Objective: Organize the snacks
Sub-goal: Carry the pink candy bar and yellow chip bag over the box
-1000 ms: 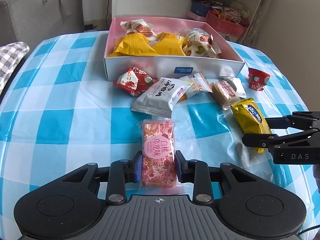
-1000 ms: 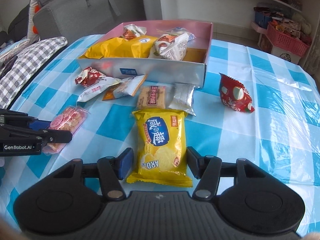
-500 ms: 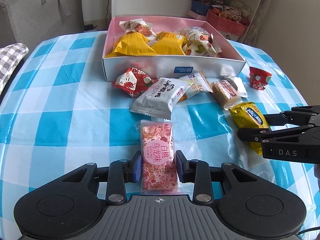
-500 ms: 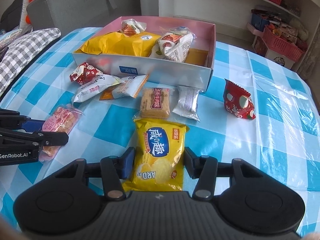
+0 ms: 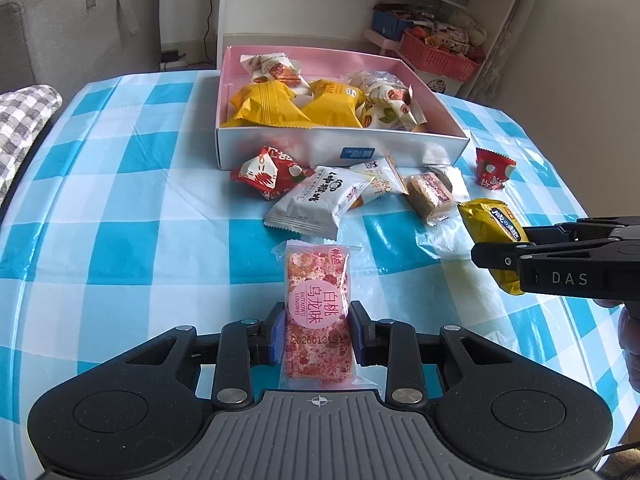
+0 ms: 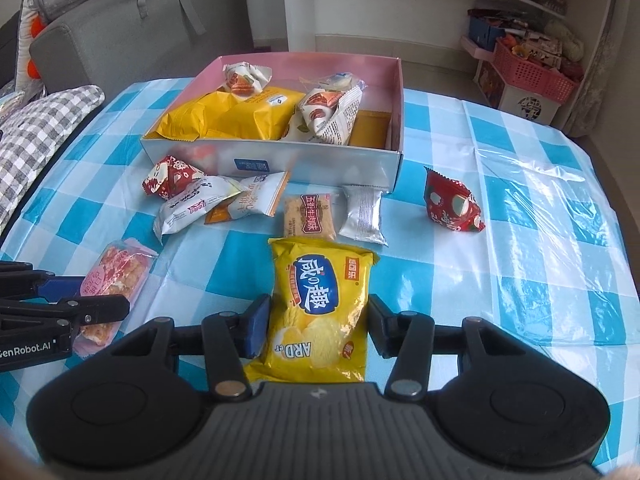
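Observation:
My left gripper (image 5: pixel 317 334) is shut on a pink snack bar (image 5: pixel 317 308) and holds it just above the checked tablecloth. My right gripper (image 6: pixel 318 330) is shut on a yellow chip packet (image 6: pixel 320 308), lifted off the table. Each gripper also shows from the side in the other view: the right gripper (image 5: pixel 500 246) and the left gripper (image 6: pixel 92 300). The pink-lined box (image 5: pixel 344 148) at the back holds several yellow and white snack packs. It also shows in the right wrist view (image 6: pixel 312 160).
Loose snacks lie in front of the box: a red pack (image 5: pixel 268 172), a white pack (image 5: pixel 316 200), a biscuit bar (image 6: pixel 308 216), a silver pack (image 6: pixel 362 214) and a red pack (image 6: pixel 452 204) to the right. A sofa and shelves stand behind the table.
Both grippers have closed on their snacks and lifted them. Both views have risen and pulled back a little from the box.

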`<action>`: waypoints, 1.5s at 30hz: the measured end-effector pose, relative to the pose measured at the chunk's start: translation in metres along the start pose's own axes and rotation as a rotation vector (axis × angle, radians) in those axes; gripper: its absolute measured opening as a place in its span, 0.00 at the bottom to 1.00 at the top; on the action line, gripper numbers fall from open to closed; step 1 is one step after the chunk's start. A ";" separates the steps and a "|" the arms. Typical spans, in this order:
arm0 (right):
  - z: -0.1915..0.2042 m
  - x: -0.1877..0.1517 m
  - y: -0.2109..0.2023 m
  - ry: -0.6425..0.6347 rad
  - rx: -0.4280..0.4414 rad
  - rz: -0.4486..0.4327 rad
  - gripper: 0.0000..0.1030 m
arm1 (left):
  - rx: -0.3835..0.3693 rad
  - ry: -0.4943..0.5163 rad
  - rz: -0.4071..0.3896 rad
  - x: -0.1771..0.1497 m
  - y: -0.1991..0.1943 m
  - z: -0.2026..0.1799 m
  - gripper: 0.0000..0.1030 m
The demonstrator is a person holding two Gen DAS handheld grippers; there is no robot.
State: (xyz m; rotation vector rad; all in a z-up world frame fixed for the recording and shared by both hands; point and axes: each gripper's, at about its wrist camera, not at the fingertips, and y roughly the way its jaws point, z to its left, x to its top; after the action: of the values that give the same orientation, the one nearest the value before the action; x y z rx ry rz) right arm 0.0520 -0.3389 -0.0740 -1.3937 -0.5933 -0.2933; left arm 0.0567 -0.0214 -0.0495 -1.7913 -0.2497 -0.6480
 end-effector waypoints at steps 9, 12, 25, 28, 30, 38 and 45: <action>0.007 0.007 -0.010 0.012 0.007 -0.038 0.45 | -0.007 -0.009 -0.041 0.001 -0.020 0.016 0.29; 0.011 0.010 -0.015 0.011 0.003 -0.057 0.45 | -0.011 -0.011 -0.060 0.003 -0.027 0.022 0.29; 0.023 0.035 -0.028 0.106 0.054 -0.133 0.45 | -0.025 -0.066 -0.138 0.024 -0.049 0.046 0.29; 0.021 0.040 -0.025 0.130 0.060 -0.133 0.45 | -0.020 -0.076 -0.147 0.030 -0.050 0.050 0.29; 0.018 0.045 -0.022 0.148 0.058 -0.133 0.45 | -0.025 -0.095 -0.149 0.036 -0.049 0.055 0.29; -0.019 0.070 -0.010 0.280 0.082 -0.150 0.45 | -0.033 -0.112 -0.137 0.068 -0.030 0.058 0.29; -0.044 0.088 0.014 0.395 0.139 -0.159 0.45 | -0.021 -0.086 -0.125 0.098 -0.002 0.040 0.29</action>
State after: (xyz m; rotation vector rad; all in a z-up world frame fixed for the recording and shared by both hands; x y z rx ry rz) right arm 0.1408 -0.3662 -0.0398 -1.1166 -0.3875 -0.6267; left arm 0.1482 0.0015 -0.0019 -1.8368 -0.4172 -0.6647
